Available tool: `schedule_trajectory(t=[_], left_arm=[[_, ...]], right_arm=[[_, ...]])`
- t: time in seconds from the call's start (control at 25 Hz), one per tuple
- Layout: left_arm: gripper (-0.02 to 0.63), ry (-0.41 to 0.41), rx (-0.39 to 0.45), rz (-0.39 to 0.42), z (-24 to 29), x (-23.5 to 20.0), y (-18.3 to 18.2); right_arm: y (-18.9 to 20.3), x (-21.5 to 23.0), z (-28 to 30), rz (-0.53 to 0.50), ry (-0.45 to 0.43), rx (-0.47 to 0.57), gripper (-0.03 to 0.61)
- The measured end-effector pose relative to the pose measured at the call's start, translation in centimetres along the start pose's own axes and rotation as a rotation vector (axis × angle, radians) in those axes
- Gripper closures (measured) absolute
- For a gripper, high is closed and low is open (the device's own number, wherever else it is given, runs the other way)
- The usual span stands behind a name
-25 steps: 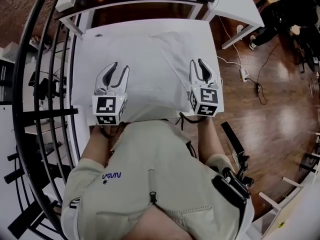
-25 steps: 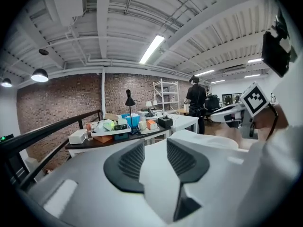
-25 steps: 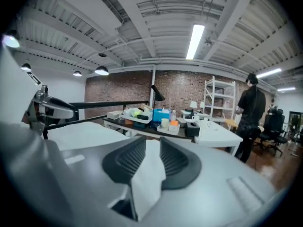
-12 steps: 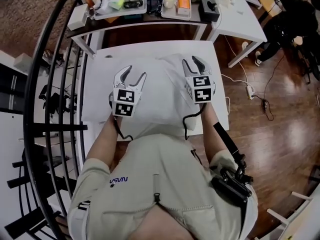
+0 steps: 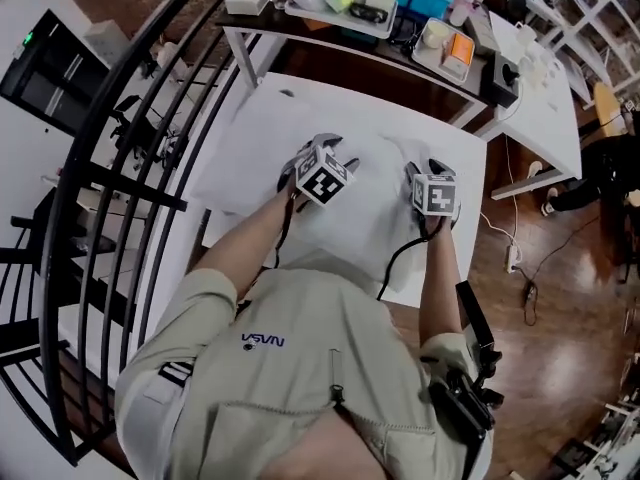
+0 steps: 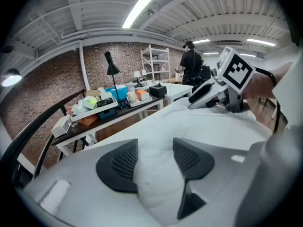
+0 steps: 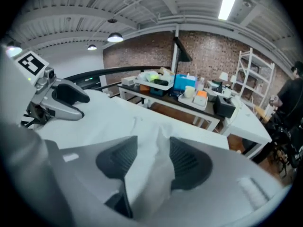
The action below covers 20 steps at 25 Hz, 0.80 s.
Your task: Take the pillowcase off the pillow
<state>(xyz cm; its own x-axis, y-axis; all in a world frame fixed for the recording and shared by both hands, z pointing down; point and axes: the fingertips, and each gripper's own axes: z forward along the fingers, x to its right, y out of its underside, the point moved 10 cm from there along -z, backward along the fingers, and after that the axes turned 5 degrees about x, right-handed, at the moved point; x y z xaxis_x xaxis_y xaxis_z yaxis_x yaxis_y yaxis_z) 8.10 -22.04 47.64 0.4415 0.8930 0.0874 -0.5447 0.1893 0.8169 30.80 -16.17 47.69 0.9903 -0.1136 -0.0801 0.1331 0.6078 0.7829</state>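
A white pillow in its white pillowcase (image 5: 365, 218) lies on a white table (image 5: 255, 108). Both grippers rest on top of it, side by side. My left gripper (image 5: 322, 148) points toward the far left. In the left gripper view its jaws (image 6: 155, 148) stand apart, with a soft bulge of pillowcase (image 6: 156, 183) swelling up between the pads. My right gripper (image 5: 428, 168) sits near the pillow's right edge. Its jaws (image 7: 154, 148) are opening, with a raised fold of pillowcase (image 7: 158, 174) standing between them. Each gripper shows in the other's view: the right (image 6: 196, 98), the left (image 7: 84, 107).
A dark desk (image 5: 400, 18) with trays, bins and a black lamp (image 6: 111, 67) stands just beyond the table. A black curved railing (image 5: 130, 168) runs along the left. A white table (image 5: 540, 78) and wooden floor with cables lie to the right. A person in black (image 6: 191, 63) stands far back.
Both grippers have moved farther up the pillow, from its near edge toward its middle. The head view has swung to the left and tilted.
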Motion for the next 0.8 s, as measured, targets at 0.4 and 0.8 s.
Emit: schedule_trajectory(t=[0.4,0.8], left_arm=[[0.592,-0.016,0.082,0.098,-2.4,1.6,0.2],[0.595,-0.103,0.28,-0.089,-9.4,-1.3,-1.5]], right_arm=[[0.3,0.0,-1.4,-0.056,0.054,0.013,0.571],[-0.5,4.9,-5.2,0.051,0.309,0.168,0.572]])
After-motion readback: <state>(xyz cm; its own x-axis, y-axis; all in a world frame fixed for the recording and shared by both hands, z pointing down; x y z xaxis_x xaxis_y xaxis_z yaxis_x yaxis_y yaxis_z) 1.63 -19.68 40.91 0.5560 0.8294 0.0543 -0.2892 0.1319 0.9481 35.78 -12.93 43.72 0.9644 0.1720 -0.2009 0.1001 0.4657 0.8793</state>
